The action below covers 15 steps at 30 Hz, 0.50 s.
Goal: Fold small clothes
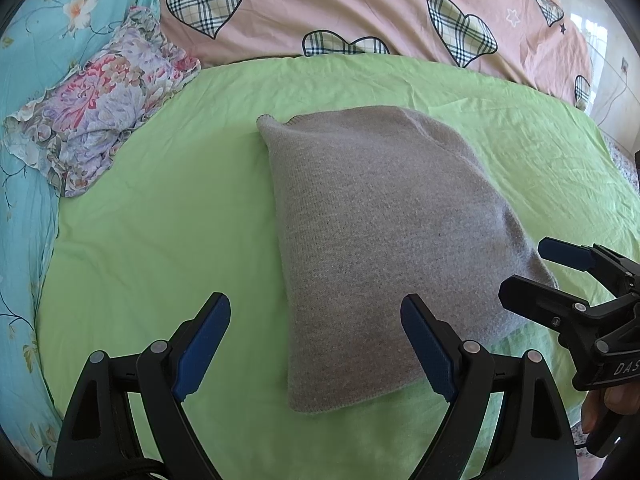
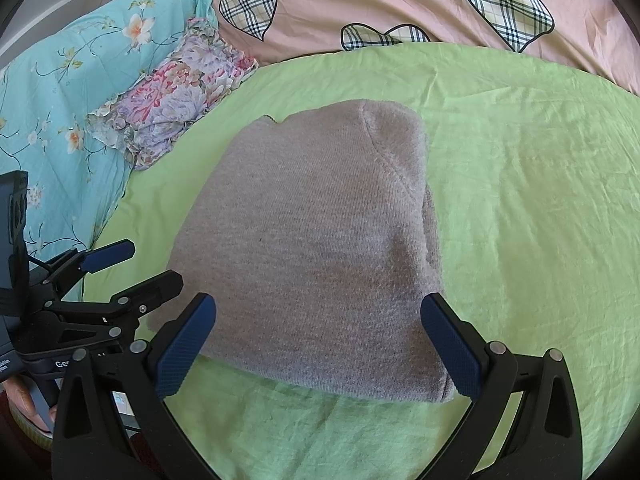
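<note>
On right gripper [image 1: 524,276], "DAS" lettering, partly hidden

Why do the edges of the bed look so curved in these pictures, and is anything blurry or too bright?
Left wrist view: the lens bends the green sheet into a bulge, black corners frame the picture, and the window side at the top right is washed out. Right wrist view: the same bending, even daylight, and the grey sweater is sharp, with a soft shadow along its near edge.

2 wrist fisheyes angled down, close over grey knit garment [image 1: 384,248], shared, left view from left
</note>
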Tool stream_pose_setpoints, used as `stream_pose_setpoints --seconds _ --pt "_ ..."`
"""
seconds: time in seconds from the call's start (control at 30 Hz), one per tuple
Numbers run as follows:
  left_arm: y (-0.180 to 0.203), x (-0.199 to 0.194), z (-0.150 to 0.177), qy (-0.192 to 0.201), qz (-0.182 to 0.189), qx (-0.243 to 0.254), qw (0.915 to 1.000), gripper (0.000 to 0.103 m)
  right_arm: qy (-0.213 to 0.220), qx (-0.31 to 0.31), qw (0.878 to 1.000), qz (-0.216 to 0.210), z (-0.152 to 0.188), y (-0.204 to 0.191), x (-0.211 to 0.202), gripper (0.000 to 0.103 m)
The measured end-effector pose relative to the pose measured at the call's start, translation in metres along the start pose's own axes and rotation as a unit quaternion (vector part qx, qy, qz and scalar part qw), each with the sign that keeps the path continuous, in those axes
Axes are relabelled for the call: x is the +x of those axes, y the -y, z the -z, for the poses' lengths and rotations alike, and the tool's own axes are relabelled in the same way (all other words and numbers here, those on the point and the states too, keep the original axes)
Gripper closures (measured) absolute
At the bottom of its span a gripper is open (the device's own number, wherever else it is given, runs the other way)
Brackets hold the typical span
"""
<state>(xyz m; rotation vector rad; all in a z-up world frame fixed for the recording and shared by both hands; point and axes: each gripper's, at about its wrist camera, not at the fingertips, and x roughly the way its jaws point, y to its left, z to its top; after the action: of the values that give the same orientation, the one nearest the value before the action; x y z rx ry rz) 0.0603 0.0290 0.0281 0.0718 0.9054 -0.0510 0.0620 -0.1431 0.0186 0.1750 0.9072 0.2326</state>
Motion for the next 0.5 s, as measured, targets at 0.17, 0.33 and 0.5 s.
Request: stream_pose_setpoints --seconds 0.17,0.33,0.5 --pt "0.0023 -0.0007 -0.0006 0.000 -0.001 0.000 1.0000 0.015 0.000 0.000 1.000 0.000 0.0000 0.0006 0.0005 0.001" --pt "0.0028 -0.0008 0.0006 0.000 -0.001 0.000 1.0000 0.015 0.000 0.000 1.000 -0.001 0.0000 0.0010 0.0006 0.001" --pt "0.0044 -0.0013 0.0005 0.000 -0.001 0.000 1.0000 0.015 0.000 0.001 1.000 -0.001 -0.0003 0.0000 -0.0001 0.001"
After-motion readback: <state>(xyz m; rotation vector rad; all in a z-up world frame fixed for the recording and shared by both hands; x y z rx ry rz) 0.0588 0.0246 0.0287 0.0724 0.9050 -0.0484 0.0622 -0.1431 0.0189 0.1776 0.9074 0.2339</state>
